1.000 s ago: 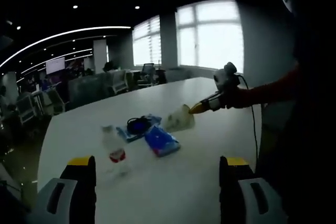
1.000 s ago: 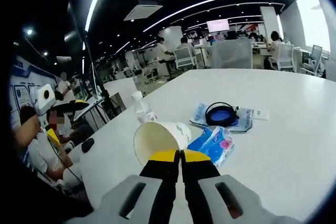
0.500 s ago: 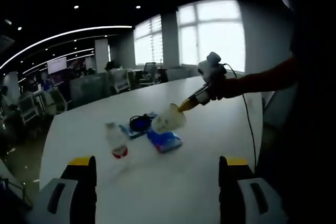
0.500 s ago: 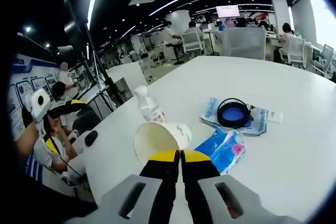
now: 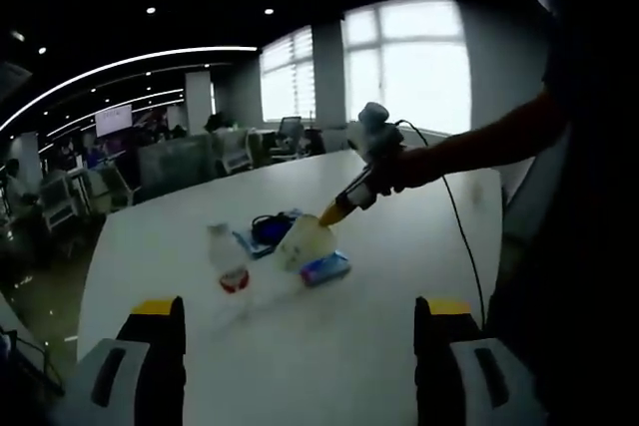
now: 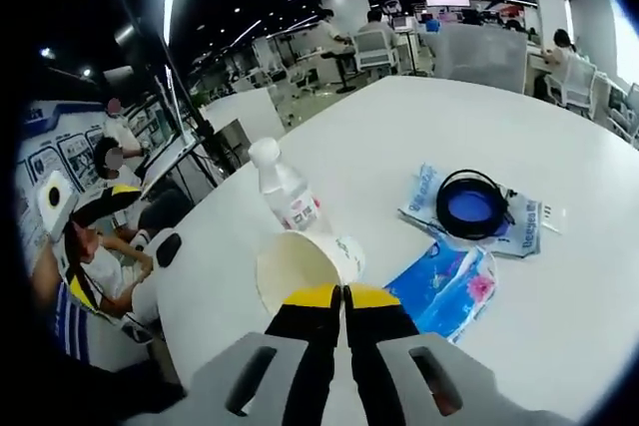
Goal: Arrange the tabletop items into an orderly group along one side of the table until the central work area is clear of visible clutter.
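We see the right gripper with its 2 jaws pressed together on the rim of a paper cup, which lies tipped, mouth toward the camera, above the white table; a bottle stands just behind it, a blue packet lies beside it, and a blue bowl sits on a leaflet farther off. The left gripper holds its jaws wide apart over the near table edge.

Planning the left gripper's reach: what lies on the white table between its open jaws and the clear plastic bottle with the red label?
In the left gripper view, only bare white table lies between the left gripper and the clear plastic bottle.
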A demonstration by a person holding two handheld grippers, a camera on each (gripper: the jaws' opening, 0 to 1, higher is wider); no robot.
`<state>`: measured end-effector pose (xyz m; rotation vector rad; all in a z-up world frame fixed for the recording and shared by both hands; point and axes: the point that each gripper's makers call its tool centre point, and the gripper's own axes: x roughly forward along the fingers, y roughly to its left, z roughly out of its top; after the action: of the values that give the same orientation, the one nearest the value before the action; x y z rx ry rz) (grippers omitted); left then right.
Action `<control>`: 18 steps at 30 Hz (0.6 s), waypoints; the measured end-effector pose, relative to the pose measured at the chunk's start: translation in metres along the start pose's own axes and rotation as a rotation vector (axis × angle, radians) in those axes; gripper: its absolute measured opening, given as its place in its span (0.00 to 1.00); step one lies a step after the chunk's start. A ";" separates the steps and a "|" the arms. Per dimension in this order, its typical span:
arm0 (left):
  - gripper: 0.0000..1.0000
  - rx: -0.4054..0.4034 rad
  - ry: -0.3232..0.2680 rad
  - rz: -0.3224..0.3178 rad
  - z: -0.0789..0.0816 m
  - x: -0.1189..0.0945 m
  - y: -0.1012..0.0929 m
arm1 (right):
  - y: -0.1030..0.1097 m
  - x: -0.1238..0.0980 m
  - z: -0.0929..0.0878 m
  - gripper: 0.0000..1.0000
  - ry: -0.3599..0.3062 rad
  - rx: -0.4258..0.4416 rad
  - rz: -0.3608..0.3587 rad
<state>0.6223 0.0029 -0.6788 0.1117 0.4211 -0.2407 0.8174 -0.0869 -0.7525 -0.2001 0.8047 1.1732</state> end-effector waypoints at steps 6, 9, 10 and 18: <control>0.93 -0.006 0.009 0.005 -0.004 -0.001 0.005 | -0.006 0.024 0.001 0.00 0.058 0.018 -0.005; 0.93 -0.007 0.014 0.004 -0.007 -0.001 0.005 | -0.004 0.025 -0.001 0.00 0.087 0.032 -0.007; 0.93 -0.006 0.016 0.004 -0.007 -0.002 0.005 | -0.003 0.026 -0.001 0.00 0.092 0.028 -0.011; 0.93 -0.018 0.017 0.021 -0.011 -0.005 0.017 | -0.006 0.045 -0.003 0.00 0.137 0.029 -0.022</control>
<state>0.6179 0.0217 -0.6860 0.1010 0.4389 -0.2152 0.8281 -0.0578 -0.7860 -0.2670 0.9369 1.1353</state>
